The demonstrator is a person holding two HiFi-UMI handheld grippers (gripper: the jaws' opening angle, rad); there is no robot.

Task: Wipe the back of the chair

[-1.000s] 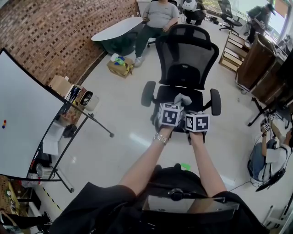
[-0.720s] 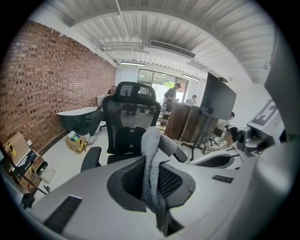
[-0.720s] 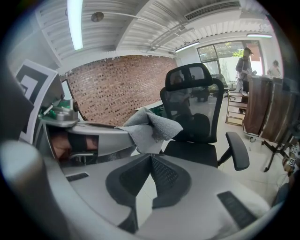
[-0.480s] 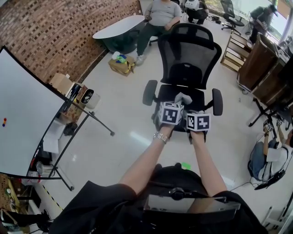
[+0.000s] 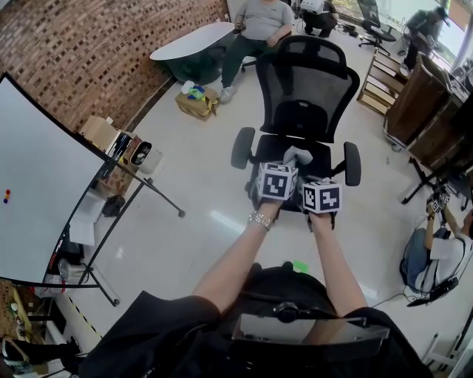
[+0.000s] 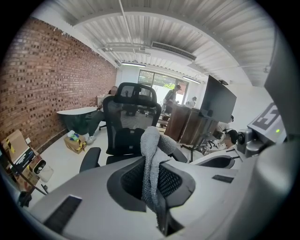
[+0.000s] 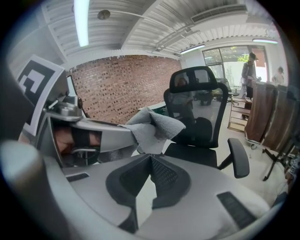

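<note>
The left gripper pinched a grey cloth that stood up from its jaws. Just beside it, the right gripper was pressed together with nothing between its 2 jaws. Both hung before the black mesh office chair, apart from its backrest.

Chair base hidden; backrest rear unseen; seated person cropped at top edge.

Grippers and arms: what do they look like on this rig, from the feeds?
The left gripper and right gripper are light grey moulded shells with black mesh-textured pads. Each carries a white cube with black square markers. The forearms are bare; a silver link wristband sits on the left wrist, and the clothing is black.
</note>
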